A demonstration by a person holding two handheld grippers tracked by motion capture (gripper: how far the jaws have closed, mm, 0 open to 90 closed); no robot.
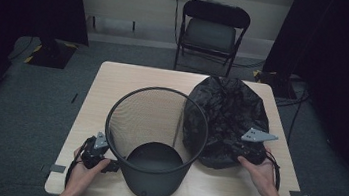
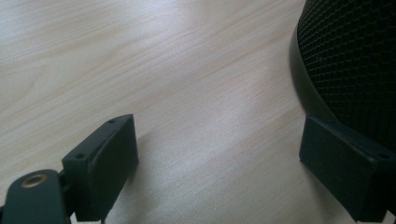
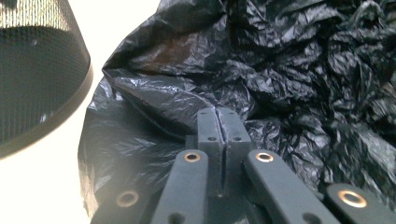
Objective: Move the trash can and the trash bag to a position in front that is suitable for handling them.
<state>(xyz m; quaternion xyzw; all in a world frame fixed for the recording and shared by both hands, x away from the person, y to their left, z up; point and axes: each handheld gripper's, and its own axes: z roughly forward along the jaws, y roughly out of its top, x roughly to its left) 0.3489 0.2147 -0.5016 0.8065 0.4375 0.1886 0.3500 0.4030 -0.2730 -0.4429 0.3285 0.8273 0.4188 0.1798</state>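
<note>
Your right gripper (image 3: pixel 218 116) view shows its jaws pressed together at the black bag's (image 3: pixel 289 70) edge. Your left gripper (image 2: pixel 224 158) gapes wide, one jaw beside the mesh bin (image 2: pixel 355 60) on the desk (image 2: pixel 163 70).

- My right gripper (image 3: pixel 218 122) has its jaws pressed together against the crumpled black bag (image 3: pixel 299 70).
- The mesh bin (image 3: pixel 37 70) stands at far left.

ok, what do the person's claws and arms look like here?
Both are black two-jaw tools. The left claw has flat rectangular pads with screw holes and a brass-ringed pivot. The right claw has brass-ringed linkage bars, a grey three-cornered plate and a black cable. Forearms bare, no sleeves.
</note>
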